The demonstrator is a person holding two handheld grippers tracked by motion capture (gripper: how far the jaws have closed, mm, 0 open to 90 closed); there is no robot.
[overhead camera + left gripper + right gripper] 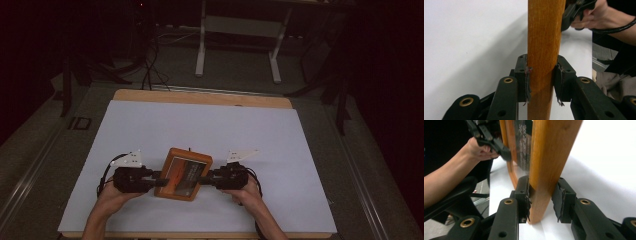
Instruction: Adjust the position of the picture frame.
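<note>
Wooden frame (183,174) between both grippers

Open white table surface (200,125) beyond wooden picture frame (182,173); frame's sides blocked by left gripper (156,180) and right gripper (206,179), both clamped on its edges.

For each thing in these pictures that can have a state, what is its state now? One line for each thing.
wooden frame: gripped at both side edges, tilted, over the white sheet; whether it touches the sheet, cannot tell.
left gripper: shut on the frame's edge, both pads against the wood.
right gripper: around the opposite edge; one pad touches, the other shows a small gap.
</note>
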